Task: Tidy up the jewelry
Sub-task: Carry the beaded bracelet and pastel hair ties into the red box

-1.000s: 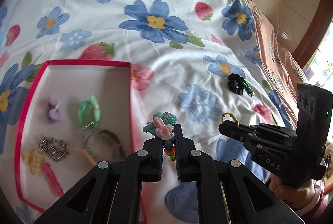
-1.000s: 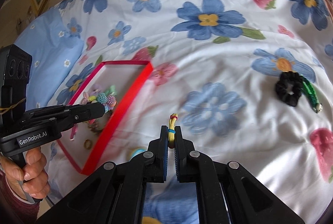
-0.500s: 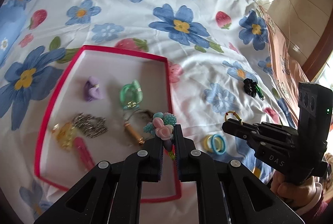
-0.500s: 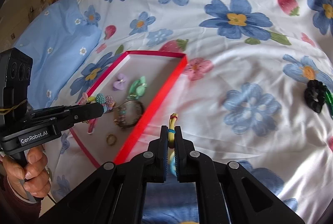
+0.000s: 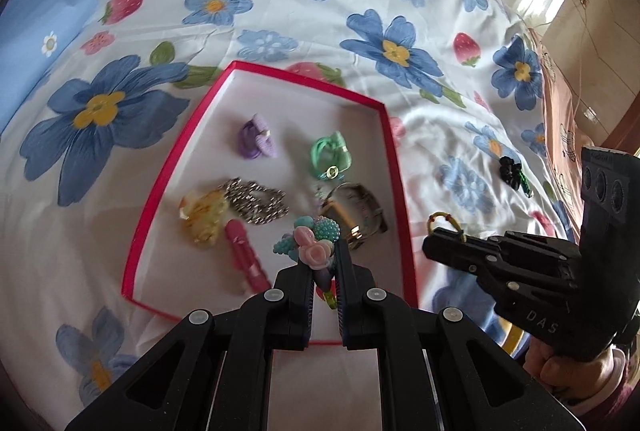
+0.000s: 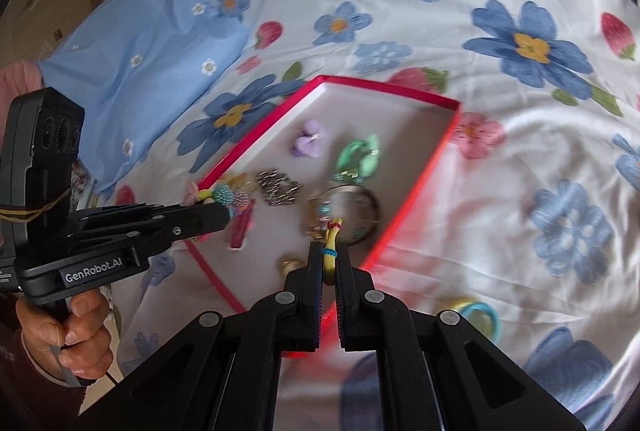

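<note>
A red-rimmed white box (image 5: pixel 394 167) (image 6: pixel 440 135) lies on the flowered bedsheet. It holds a purple tie (image 5: pixel 258 141), a green clip (image 5: pixel 330 155), a silver chain (image 5: pixel 256 201), a yellow piece (image 5: pixel 202 215), a pink clip (image 5: pixel 244 259) and a bangle (image 5: pixel 356 205). My left gripper (image 5: pixel 325 259) is shut on a beaded flower hair piece (image 5: pixel 314 241) above the box's near end. My right gripper (image 6: pixel 329 263) is shut on a yellow hair tie (image 6: pixel 331 239) above the box's near right rim; it also shows in the left wrist view (image 5: pixel 440 221).
A black scrunchie with a green piece (image 5: pixel 514 171) lies on the sheet far right. Yellow and blue hair rings (image 6: pixel 476 315) lie near the right gripper, outside the box. A light blue pillow (image 6: pixel 140 71) sits at the left. The bed's edge and floor are at the right.
Both grippers have moved left and up over the box with their pieces still held. The box now sits more centrally under both cameras.
</note>
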The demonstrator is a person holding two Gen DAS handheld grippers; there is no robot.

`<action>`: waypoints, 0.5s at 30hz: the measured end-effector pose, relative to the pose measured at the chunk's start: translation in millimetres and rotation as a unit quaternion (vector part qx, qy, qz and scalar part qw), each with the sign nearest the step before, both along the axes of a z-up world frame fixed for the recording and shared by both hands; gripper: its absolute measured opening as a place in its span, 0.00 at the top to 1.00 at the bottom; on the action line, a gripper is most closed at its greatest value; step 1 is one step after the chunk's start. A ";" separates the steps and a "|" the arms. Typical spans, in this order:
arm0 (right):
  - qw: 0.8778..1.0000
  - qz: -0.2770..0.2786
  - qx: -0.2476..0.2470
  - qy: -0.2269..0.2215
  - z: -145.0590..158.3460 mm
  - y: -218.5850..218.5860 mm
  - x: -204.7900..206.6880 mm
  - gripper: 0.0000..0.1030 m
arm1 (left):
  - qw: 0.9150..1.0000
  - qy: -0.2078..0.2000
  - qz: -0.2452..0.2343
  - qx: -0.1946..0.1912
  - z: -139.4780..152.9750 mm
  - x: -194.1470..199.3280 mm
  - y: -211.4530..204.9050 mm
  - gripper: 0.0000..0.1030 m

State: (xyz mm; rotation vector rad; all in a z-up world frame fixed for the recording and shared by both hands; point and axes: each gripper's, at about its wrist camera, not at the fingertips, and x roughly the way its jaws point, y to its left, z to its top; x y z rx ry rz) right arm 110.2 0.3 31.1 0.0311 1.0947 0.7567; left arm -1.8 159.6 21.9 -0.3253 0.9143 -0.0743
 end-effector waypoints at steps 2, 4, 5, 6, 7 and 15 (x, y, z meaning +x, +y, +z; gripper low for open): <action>1.000 0.011 -0.004 0.004 -4.6 9.5 -3.6 0.95 | 1.000 0.002 0.002 -0.001 -1.8 -1.1 2.8 0.92; 1.000 0.020 -0.008 0.008 -8.7 16.5 -6.2 0.95 | 1.000 0.004 0.002 -0.003 -4.0 -1.6 5.9 0.92; 1.000 0.025 -0.011 0.011 -11.3 20.7 -7.9 0.95 | 1.000 0.005 0.002 -0.004 -5.3 -1.3 7.1 0.92; 0.999 0.030 -0.014 0.013 -13.9 24.3 -9.3 0.95 | 1.000 0.006 0.003 -0.005 -7.3 -0.5 8.8 0.92; 0.999 0.033 -0.016 0.015 -15.7 26.9 -10.3 0.95 | 1.000 0.008 0.002 -0.006 -8.9 -0.2 9.4 0.92; 0.998 0.048 -0.040 0.025 -30.9 40.0 -13.8 0.94 | 1.000 0.024 -0.004 -0.008 -29.0 6.4 13.3 0.92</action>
